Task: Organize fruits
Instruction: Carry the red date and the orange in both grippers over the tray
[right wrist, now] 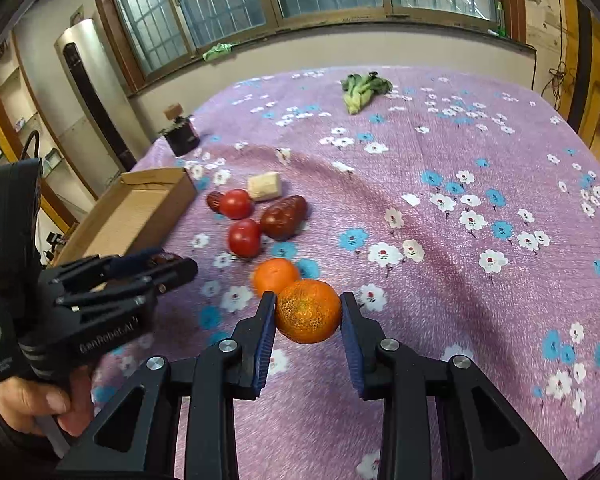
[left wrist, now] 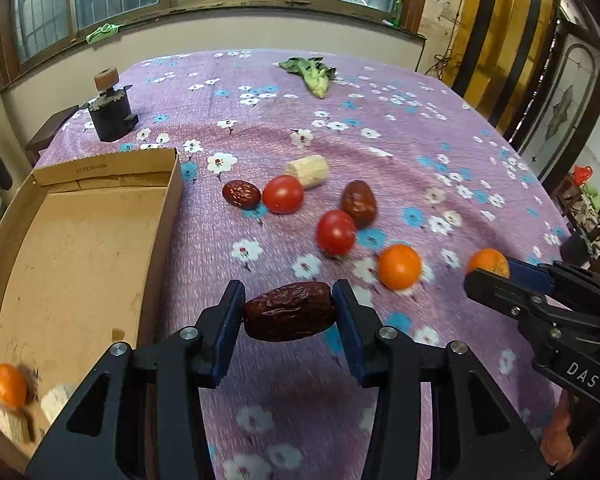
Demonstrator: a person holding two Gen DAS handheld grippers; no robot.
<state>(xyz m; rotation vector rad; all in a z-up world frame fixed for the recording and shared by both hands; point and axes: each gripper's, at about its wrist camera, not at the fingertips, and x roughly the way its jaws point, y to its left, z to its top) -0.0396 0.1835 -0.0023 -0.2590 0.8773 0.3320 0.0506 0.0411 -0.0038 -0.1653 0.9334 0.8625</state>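
Left tongs (left wrist: pixel 288 312) clamped end to end on a wrinkled red date (left wrist: pixel 290 311), held off the purple floral tablecloth (left wrist: pixel 440 128) just right of the cardboard box (left wrist: pixel 152 240). Right tongs (right wrist: pixel 309 312) clenched on a tangerine (right wrist: pixel 308 311), blue pads pressed against its two sides, lifted just in front of a second tangerine (right wrist: pixel 274 276) lying on the cloth. From the left wrist view, right tongs seen from the side at the right edge with the orange fruit at their tip; from the right wrist view, left tongs seen at the left with a hand (right wrist: pixel 32 404) wrapped around the grip below. Inside the box, at its near corner: one small tangerine (left wrist: pixel 9 386) beside pale cut pieces (left wrist: pixel 56 400), identity unclear. Loose on the tabletop between box and tongs: two cherry tomatoes (left wrist: pixel 283 194) (left wrist: pixel 335 232), two more red dates (left wrist: pixel 241 194) (left wrist: pixel 358 203), and a pale cylindrical chunk (left wrist: pixel 307 170) just behind the farther tomato. One date touching the nearer tomato, the other date just beside the farther tomato. Far across the cloth, a leafy green vegetable (left wrist: pixel 310 74) lying alone. At the far left corner, a dark block-shaped object (left wrist: pixel 110 114) with a tan roll on top. Behind it all, a windowsill with a green cloth (left wrist: pixel 102 32).
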